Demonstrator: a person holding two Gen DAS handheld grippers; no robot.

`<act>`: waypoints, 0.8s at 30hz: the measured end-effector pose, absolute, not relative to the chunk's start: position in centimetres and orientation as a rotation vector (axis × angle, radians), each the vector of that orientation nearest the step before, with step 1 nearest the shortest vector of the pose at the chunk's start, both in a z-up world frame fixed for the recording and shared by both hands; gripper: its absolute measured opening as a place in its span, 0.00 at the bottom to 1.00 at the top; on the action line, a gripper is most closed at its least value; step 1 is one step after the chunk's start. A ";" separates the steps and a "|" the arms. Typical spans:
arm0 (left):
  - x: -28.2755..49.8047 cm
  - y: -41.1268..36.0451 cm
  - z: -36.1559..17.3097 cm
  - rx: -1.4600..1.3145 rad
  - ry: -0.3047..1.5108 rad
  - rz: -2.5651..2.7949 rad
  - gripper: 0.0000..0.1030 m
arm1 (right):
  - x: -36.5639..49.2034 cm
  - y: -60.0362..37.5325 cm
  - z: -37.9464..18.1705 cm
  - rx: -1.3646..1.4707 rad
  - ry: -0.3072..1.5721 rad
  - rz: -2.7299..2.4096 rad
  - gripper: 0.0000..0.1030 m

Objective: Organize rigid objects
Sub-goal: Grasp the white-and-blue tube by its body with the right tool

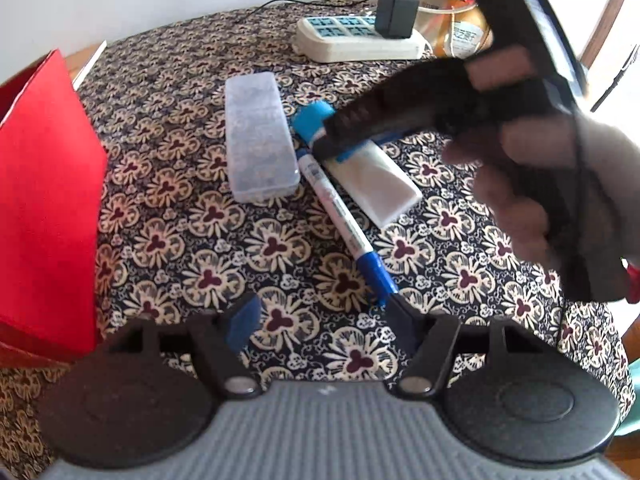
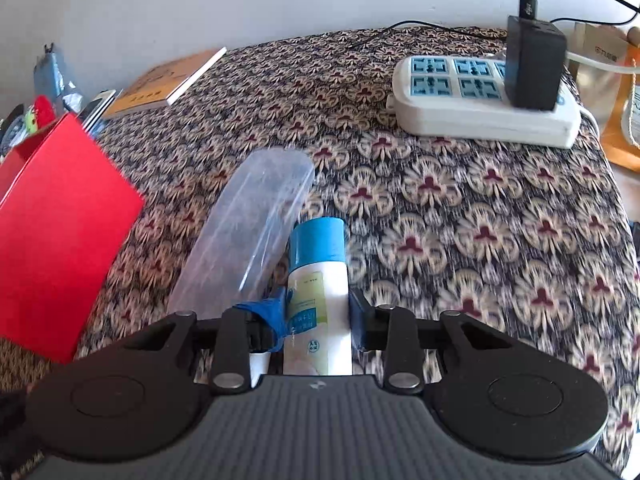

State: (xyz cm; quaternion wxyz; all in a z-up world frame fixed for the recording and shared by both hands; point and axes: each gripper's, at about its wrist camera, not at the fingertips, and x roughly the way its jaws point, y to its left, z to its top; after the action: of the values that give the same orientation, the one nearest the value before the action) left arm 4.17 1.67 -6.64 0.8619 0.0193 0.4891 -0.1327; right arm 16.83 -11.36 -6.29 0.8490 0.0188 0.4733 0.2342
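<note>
Nothing has been put away yet, as far as I can judge: all three loose things lie together on the flowered tablecloth (image 1: 192, 240), and the red box (image 1: 44, 200) at my left, which I take for the likely place for them, shows only its outer side, so I cannot say what is in it. My right tongs (image 2: 316, 320) have the white tube with the blue cap (image 2: 320, 272) between their fingers, the pads set against its two sides, so I read them as clamped on it, though the tube looks to be lying on the cloth and not lifted. The clear plastic case (image 1: 258, 136) lies just beside the tube on its left, and the blue marker (image 1: 344, 224) lies between and below them, touching or nearly touching both (its capped end reaches almost to one finger of my left tongs). My left tongs (image 1: 324, 320) stand wide apart with nothing between them, hovering over bare cloth. So I count this as the very start of the first pick: tube to be raised and carried, then marker and case left. The power strip (image 1: 356, 40) and its charger at the far edge are no part of the job, I think.
</note>
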 end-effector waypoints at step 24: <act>0.6 -2.8 -8.1 0.087 1.071 -0.606 0.66 | 4.8 -19.1 -7.0 0.522 1.169 0.488 0.16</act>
State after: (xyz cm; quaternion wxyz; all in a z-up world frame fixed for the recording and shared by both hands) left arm 0.59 -2.83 -8.08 0.8157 0.0407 0.5021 -0.2844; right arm 4.76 -19.08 -7.02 0.7744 0.2409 0.5399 0.2252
